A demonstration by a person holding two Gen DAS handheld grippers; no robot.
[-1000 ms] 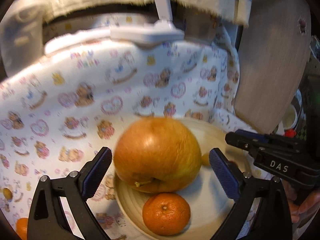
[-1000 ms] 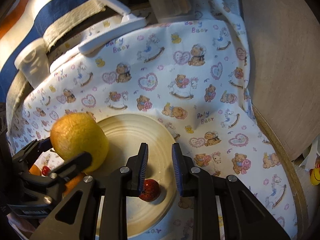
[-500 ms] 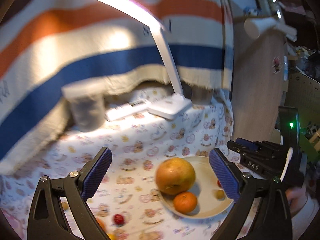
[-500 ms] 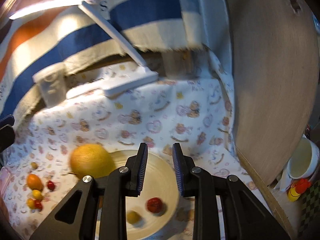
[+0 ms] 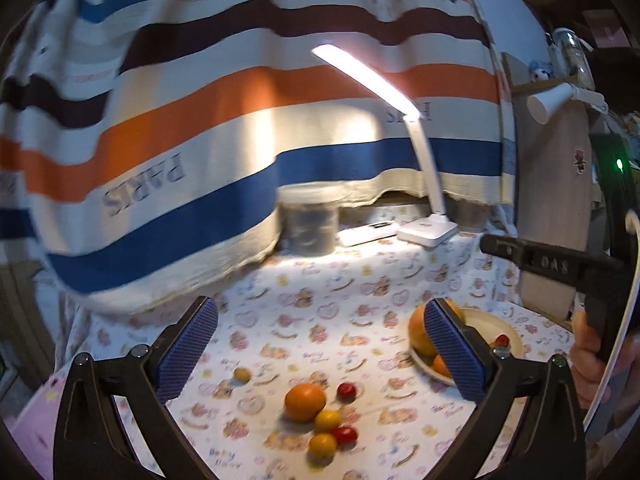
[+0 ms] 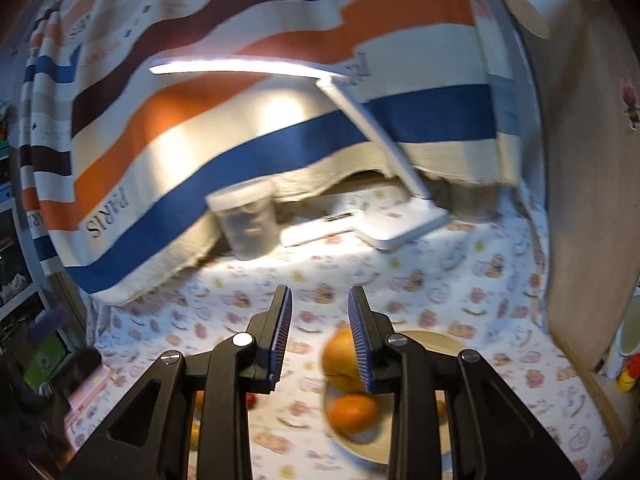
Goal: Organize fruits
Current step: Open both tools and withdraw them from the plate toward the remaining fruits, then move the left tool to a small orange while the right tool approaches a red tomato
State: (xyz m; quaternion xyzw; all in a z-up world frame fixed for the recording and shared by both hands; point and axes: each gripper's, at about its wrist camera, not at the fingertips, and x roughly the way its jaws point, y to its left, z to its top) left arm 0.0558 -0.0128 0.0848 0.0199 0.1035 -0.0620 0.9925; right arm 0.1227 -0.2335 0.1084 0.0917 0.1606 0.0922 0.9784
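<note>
— Blue-padded left gripper (image 5: pixel 320 344)?
— Jaws opening, empty, above loose fruits (image 5: pixel 320 412) on the tablecloth (image 5: pixel 280 308).
— Right gripper (image 6: pixel 320 336)?
— Narrow gap, opening, empty. Round grapefruit (image 6: pixel 340 354) and orange (image 6: pixel 354 412) sit in the plate (image 6: pixel 436 338); no clear long axis.

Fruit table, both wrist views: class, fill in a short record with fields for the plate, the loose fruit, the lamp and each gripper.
plate: holds a large yellow-orange fruit, a small orange and a small red fruit
loose fruit on the tablecloth: one orange, two yellow and two red small fruits, another small yellowish one apart
desk lamp: lit, at the back
left gripper: jaws opening, nothing between them
right gripper: jaws opening from a narrow gap, nothing between them
</note>
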